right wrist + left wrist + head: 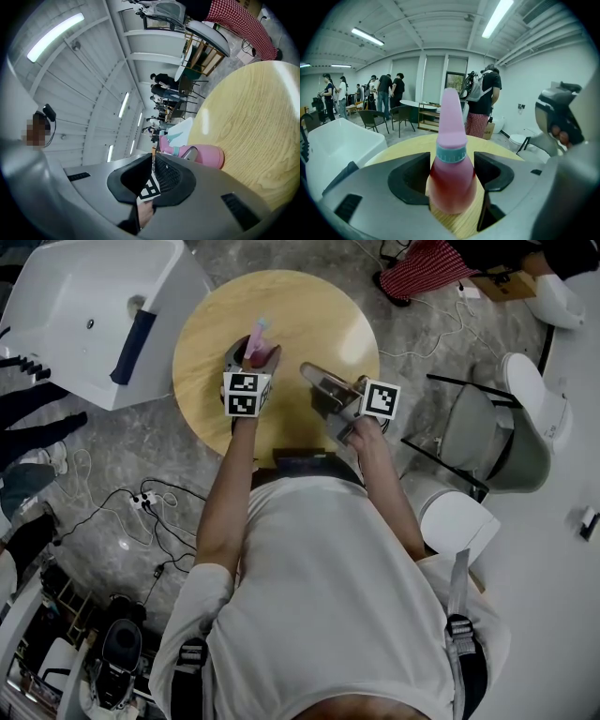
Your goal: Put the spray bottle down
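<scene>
A pink spray bottle [256, 340] with a teal collar stands upright over the round wooden table [314, 310], near its front left part. My left gripper [253, 356] is shut on the spray bottle [452, 173], with both jaws against its reddish lower body. Whether its base touches the wood is hidden. My right gripper [311, 371] hovers just to the right of it, jaws shut with nothing between them. In the right gripper view, the spray bottle [199, 154] shows beyond that gripper [153, 162], with the table [253, 117] behind.
A white basin unit [84, 306] stands left of the table. A grey chair [487, 432] and white seats are at the right. Cables and a power strip [142, 501] lie on the floor. Several people stand at the far end of the room [386, 91].
</scene>
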The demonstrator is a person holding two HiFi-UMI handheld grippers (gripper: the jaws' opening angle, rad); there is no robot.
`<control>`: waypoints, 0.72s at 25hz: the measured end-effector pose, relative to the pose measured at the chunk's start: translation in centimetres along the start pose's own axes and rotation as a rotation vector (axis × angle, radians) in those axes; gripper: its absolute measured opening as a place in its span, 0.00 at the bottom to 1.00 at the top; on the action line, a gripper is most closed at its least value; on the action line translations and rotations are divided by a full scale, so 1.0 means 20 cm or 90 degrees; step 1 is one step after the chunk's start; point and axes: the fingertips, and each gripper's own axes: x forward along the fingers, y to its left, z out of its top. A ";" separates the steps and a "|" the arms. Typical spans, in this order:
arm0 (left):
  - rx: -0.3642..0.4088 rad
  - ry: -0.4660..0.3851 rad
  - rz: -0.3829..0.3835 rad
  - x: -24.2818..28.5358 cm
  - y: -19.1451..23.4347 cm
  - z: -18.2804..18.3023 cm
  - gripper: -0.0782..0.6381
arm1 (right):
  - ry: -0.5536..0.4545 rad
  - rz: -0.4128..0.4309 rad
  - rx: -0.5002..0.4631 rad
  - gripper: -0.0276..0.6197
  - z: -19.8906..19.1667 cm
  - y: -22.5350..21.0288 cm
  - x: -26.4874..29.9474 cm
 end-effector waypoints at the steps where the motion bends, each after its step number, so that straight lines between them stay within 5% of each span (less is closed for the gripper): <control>1: -0.001 0.000 0.001 -0.01 0.00 -0.01 0.51 | 0.000 0.000 0.000 0.08 0.00 0.00 0.00; 18: 0.003 0.011 -0.025 -0.04 -0.07 -0.07 0.51 | -0.011 0.001 -0.014 0.08 -0.05 0.06 -0.03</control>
